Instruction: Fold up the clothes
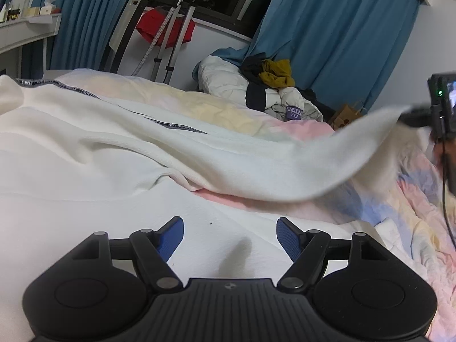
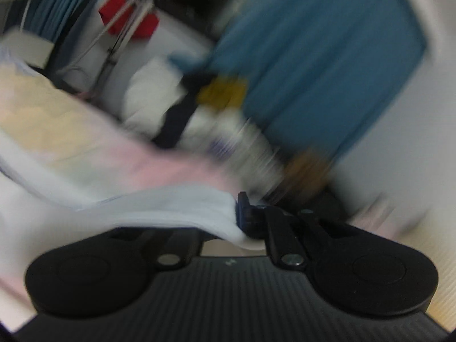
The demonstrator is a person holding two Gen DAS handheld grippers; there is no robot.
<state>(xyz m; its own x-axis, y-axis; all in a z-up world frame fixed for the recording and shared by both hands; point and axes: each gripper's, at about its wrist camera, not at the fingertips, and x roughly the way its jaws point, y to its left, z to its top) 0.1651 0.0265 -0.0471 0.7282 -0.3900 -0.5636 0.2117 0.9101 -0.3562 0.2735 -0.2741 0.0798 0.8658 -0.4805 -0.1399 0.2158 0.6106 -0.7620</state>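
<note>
The left gripper (image 1: 230, 235) hovers with its blue pads (image 1: 287, 235) spread wide and empty over the white garment (image 1: 114, 154) spread on the pastel bedsheet (image 1: 413, 228). The right gripper (image 2: 240, 213) is clamped on the garment's corner, lifting it off the bed. Beyond lie a clothes pile (image 1: 273, 85), blue curtains (image 1: 342, 34) and a red cloth (image 1: 165, 28) on a rack

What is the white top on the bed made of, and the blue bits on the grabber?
The white top looks like soft, thick knit cloth, maybe fleece or cotton: matte, with ribbed lines, and it drapes in folds. The blue pads on the left gripper look like ridged rubber or plastic; which one, I cannot tell.
</note>
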